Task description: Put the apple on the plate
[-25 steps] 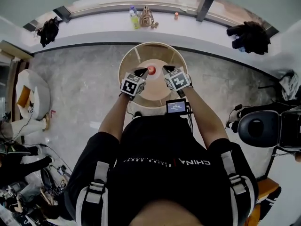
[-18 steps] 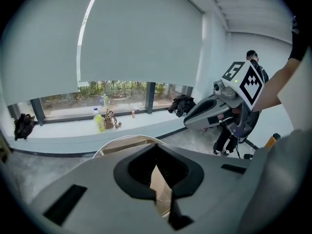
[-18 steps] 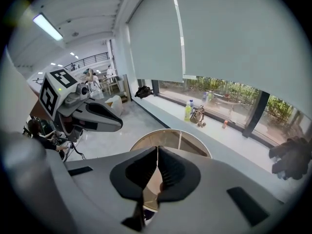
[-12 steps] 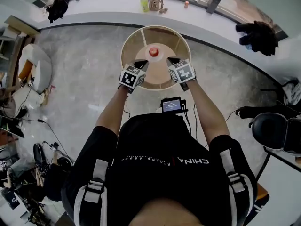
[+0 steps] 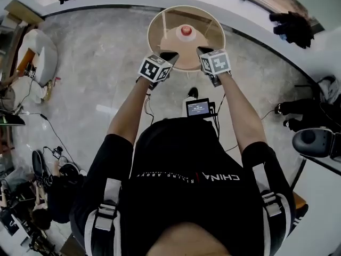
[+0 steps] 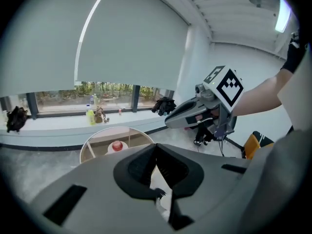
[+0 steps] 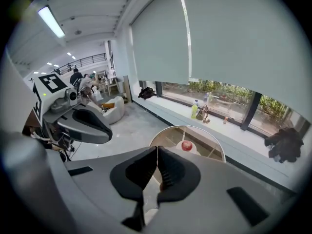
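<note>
A small red apple (image 5: pixel 186 30) lies on a pale round plate (image 5: pixel 193 38) mid-way across a round tan table (image 5: pixel 159 42), at twelve o'clock from my left gripper (image 5: pixel 171 55) and right gripper (image 5: pixel 202 50), both closed and empty, so the task looks complete.

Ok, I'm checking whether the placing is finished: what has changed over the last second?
Both grippers have drawn back from the apple toward the person: the left gripper and right gripper now sit at the near edge of the round table, and each gripper view now shows the apple. Nothing was taken hold of or let go. Unchanged: both grippers shut and empty, apple on the plate.
</note>
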The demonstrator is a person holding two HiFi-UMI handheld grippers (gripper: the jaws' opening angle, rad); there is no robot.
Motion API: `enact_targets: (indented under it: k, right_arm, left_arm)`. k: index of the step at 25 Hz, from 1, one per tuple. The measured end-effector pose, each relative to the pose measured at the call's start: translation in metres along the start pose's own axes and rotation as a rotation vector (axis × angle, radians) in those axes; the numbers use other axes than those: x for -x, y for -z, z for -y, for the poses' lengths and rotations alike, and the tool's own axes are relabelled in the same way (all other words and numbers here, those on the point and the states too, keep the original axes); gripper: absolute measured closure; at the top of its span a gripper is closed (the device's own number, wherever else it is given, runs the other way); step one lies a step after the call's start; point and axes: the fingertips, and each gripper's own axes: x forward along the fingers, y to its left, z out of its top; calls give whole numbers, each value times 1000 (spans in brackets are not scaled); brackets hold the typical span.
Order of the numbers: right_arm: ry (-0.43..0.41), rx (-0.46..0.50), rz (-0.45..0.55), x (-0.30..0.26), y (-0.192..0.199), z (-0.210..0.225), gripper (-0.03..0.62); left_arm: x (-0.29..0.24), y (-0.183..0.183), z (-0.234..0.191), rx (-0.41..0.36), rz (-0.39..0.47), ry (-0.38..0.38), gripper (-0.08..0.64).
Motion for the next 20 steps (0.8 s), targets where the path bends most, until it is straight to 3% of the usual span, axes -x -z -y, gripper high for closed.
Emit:
enact_targets:
  k: [4, 8, 13, 20]
  right_arm:
    - [-2, -19, 10, 18, 32, -63, 560]
    - [32, -24, -2, 50, 57, -88, 560]
    - [25, 28, -16, 65, 72, -90, 560]
    - [27, 25, -4, 91, 89, -77, 560]
  left_arm:
    - [38, 53, 10, -18, -39, -78, 543]
    - [49, 69, 31, -32, -55, -122, 543]
    - [40, 65, 63, -32, -35, -94, 543]
    - [24, 62, 90, -30, -40, -94, 543]
